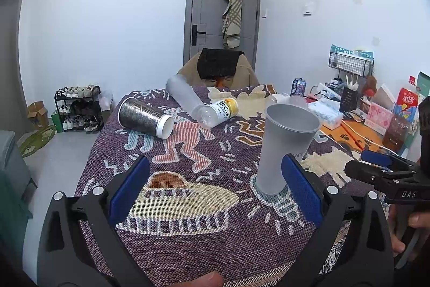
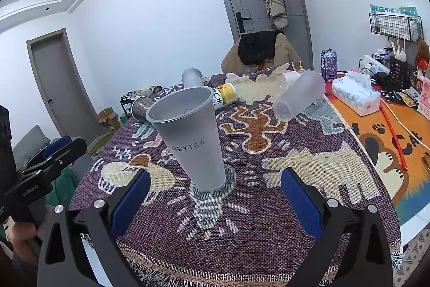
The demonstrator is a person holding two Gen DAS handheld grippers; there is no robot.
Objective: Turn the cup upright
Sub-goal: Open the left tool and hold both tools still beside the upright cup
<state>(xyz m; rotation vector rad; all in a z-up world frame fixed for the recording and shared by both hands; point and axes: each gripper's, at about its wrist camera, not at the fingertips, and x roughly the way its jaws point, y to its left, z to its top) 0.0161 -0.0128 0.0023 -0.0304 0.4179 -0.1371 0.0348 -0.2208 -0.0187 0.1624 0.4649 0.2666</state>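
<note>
frosted grey cup standing mouth-up on the patterned cloth over the desk, base planted on the woven lightbulb figure, "heytea" lettering reading right way up. judged done, or nearly: nothing left to turn on this one.

right gripper released, blue fingers spread wide and empty, cup at 12 o'clock just beyond the tips and touching neither pad. probably backed off this way so the cup can stand alone without a nudge.

left gripper likewise spread and holding nothing; cup at about 1 o'clock, its lower wall partly hidden behind the right-hand finger, contact there impossible to tell. right gripper's body visible at 3 o'clock in the left view, low and off to the side, out of the cup's way.

farther back, several containers on their sides: dark patterned cup at 11 o'clock, clear tall cup and labelled bottle near 12, another clear cup at 1 o'clock in the right view. likely lying so as to wait their turn. purple can and tissue pack upright on the orange mat at 2 o'clock, well apart.

tall, narrow-based, light: easily tipped by a stray finger.
</note>
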